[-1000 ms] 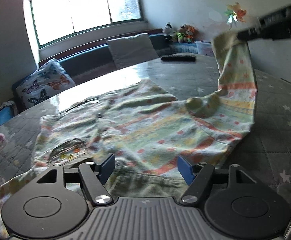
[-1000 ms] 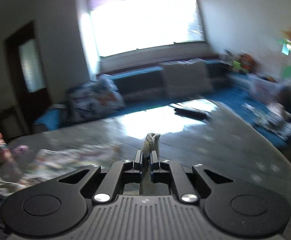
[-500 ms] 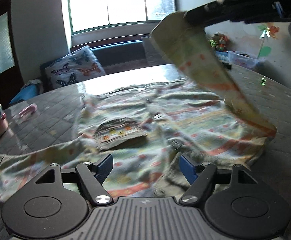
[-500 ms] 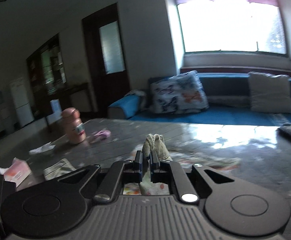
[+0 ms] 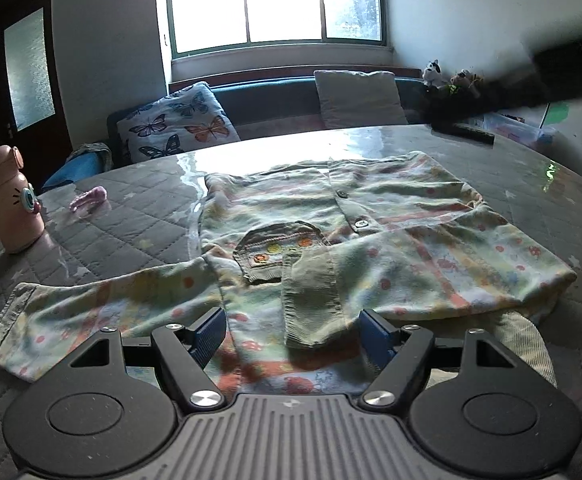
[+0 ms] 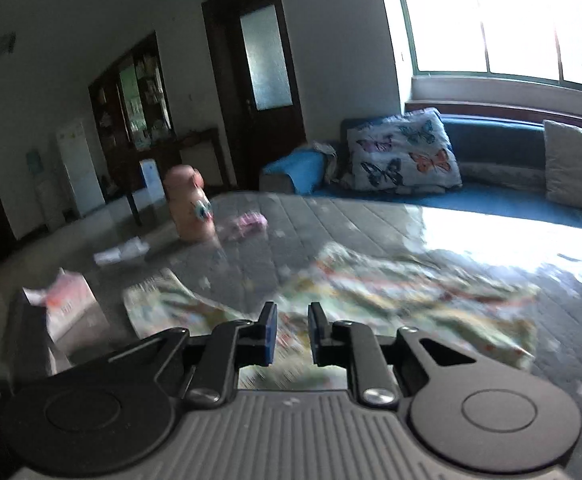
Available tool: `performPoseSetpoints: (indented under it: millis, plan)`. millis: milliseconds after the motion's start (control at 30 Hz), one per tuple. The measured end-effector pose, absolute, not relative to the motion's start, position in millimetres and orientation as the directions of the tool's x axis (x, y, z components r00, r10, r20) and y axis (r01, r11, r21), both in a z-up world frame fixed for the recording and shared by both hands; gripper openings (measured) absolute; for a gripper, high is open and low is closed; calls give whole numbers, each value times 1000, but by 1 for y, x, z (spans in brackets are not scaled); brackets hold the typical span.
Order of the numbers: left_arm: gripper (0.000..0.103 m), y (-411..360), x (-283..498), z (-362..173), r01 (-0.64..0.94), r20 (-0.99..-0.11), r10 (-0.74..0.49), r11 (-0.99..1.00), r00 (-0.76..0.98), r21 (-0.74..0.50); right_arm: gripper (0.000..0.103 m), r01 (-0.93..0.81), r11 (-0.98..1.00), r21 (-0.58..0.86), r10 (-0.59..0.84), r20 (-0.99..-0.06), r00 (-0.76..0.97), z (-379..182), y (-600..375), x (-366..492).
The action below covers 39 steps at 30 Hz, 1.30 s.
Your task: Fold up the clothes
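A pale patterned button shirt (image 5: 371,216) lies flat on the quilted table (image 5: 131,232). One sleeve is folded across its front, and the ribbed cuff (image 5: 311,300) rests just ahead of my left gripper (image 5: 293,330). That gripper is open and hovers over the shirt's near hem, with cloth under it but none pinched. The other sleeve (image 5: 91,312) stretches out to the left. In the right wrist view the shirt (image 6: 391,280) is blurred. My right gripper (image 6: 291,332) hangs above its near edge with the jaws opening and nothing between them.
A pink bottle (image 5: 9,196) and a small pink item (image 5: 89,198) stand at the table's left. A tissue pack and papers (image 6: 67,304) lie nearer the left edge. A black remote (image 5: 471,132) sits at the far right, and a sofa with a butterfly cushion (image 5: 175,128) is behind.
My right gripper swung the held sleeve across the shirt to the left and let it go. The sleeve now lies folded over the front. The left gripper shifted along the hem.
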<state>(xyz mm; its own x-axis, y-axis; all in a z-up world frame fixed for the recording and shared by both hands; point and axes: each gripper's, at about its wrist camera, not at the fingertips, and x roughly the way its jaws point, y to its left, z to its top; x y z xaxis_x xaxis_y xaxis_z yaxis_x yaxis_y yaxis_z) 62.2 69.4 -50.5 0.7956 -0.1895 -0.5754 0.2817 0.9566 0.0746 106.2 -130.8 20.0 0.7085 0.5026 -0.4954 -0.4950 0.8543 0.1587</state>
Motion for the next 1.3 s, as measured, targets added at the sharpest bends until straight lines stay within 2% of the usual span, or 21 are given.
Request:
performPoseSetpoints:
  millis: [200, 367, 500, 600, 667, 767, 1000, 1300]
  plan:
    - [74, 69, 64, -42, 283, -553, -199, 956, 809, 71, 16, -411, 907, 95, 372, -641, 671, -27, -171, 92]
    - [68, 64, 70, -33, 308, -537, -230, 950, 812, 59, 16, -326, 941, 91, 292, -706, 646, -61, -201, 83]
    - [61, 58, 82, -35, 316, -556, -232, 947, 798, 59, 16, -315, 945, 93, 287, -698, 656, -59, -211, 83]
    - [53, 55, 94, -42, 319, -583, -234, 947, 778, 46, 17, -310, 948, 70, 274, -675, 685, -49, -212, 92]
    - [44, 52, 100, -48, 321, -597, -232, 946, 768, 44, 17, -300, 951, 71, 270, -661, 700, -49, -211, 107]
    - [39, 49, 108, -56, 321, -614, -225, 946, 757, 49, 17, -280, 957, 75, 260, -651, 713, -54, -211, 130]
    - [39, 54, 113, -57, 304, -606, -211, 951, 767, 54, 17, -261, 963, 66, 236, -673, 701, -65, -209, 144]
    - [41, 60, 118, -57, 266, -609, -169, 961, 775, 72, 18, -397, 914, 79, 347, -656, 670, -64, -156, 156]
